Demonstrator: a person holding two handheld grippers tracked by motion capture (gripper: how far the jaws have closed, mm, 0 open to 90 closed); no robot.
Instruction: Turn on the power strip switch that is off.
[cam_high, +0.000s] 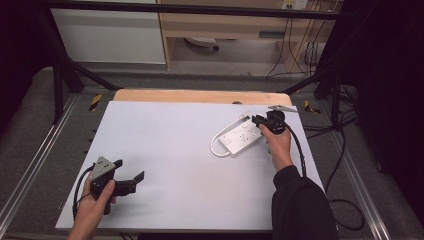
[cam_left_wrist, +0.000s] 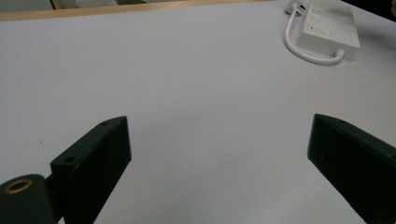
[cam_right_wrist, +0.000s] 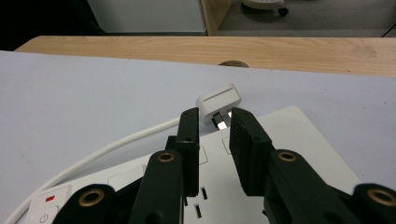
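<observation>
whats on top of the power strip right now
The right gripper hangs over the power strip, jaws narrowed around its white plug. Sockets and a red switch show; the gripper covers part of the strip's face.

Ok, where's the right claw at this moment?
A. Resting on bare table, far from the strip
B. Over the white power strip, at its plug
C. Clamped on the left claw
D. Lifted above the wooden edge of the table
B: the right claw sits over the white power strip, its jaws nearly closed at the strip's white plug, whose prongs sit in the gap between them.
</observation>
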